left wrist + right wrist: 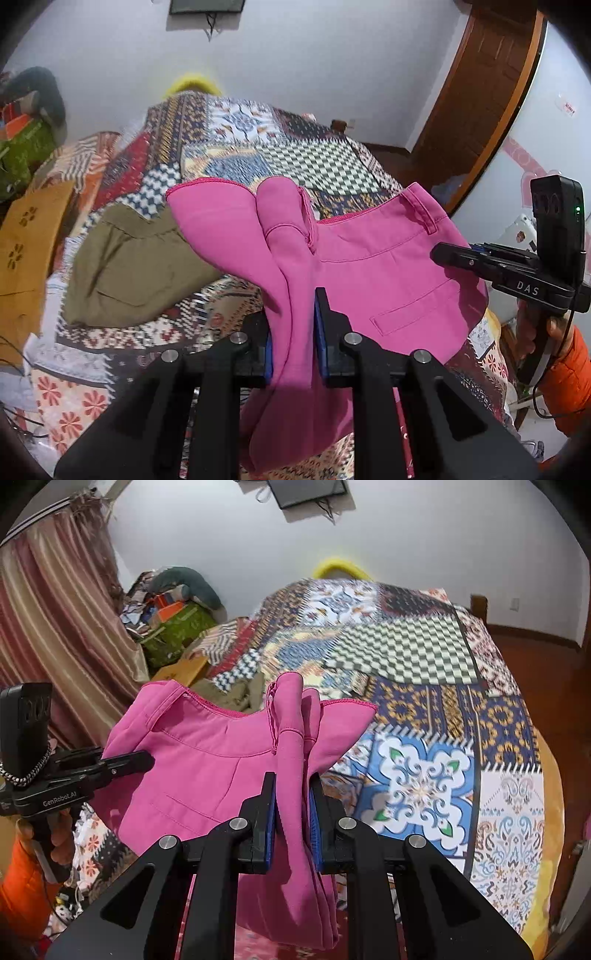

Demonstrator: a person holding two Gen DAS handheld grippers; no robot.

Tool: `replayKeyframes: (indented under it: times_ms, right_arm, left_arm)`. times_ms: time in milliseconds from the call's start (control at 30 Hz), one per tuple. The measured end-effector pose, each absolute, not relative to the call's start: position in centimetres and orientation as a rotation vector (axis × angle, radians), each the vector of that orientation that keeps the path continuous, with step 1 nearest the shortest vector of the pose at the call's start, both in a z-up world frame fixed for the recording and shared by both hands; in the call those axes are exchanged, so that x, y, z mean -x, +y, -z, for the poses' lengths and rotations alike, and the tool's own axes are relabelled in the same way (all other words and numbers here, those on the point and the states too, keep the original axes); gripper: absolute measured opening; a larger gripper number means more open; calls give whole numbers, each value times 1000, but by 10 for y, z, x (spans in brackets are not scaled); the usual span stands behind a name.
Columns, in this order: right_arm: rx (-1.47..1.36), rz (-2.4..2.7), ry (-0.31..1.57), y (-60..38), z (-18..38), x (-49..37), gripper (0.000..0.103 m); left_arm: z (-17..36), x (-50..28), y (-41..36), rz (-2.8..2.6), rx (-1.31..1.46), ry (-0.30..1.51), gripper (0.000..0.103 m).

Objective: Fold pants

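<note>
Pink pants [373, 266] hang in the air above the bed, held by both grippers at the waistband. My left gripper [293, 332] is shut on a bunched fold of the pink fabric. My right gripper [291, 812] is shut on another bunched fold of the pants [207, 760]. Each gripper shows in the other's view: the right one [454, 256] at the waistband's far corner, the left one [136, 762] at the opposite corner. The legs hang down below the fingers, partly hidden.
A patchwork patterned bedspread [424, 709] covers the bed. Olive-green pants [136, 266] lie on it at the left. A mustard garment [26, 251] lies at the bed's left edge. Clutter [173, 605] and a curtain [55, 627] stand at the left; a wooden door [480, 92] at the right.
</note>
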State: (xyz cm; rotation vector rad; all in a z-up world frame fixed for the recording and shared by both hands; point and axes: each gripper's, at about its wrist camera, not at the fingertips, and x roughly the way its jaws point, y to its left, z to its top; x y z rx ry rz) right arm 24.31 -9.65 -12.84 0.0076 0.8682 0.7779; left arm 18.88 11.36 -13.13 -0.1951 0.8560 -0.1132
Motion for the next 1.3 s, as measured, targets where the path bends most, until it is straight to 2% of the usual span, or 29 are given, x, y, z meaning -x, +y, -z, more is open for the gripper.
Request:
replayKeyframes:
  times_ms: [500, 833, 1100, 1300]
  right_arm:
    - [44, -891, 753, -25, 87, -230, 14]
    - [69, -951, 709, 31, 77, -241, 14]
    - [84, -969, 704, 71, 82, -262, 14]
    - [79, -968, 738, 95, 99, -281, 14]
  left_arm:
    - [85, -147, 182, -4, 204, 733, 18]
    - [70, -148, 229, -79, 207, 689, 18]
    - [79, -172, 264, -111, 186, 705, 18]
    - [109, -200, 289, -111, 176, 754, 18]
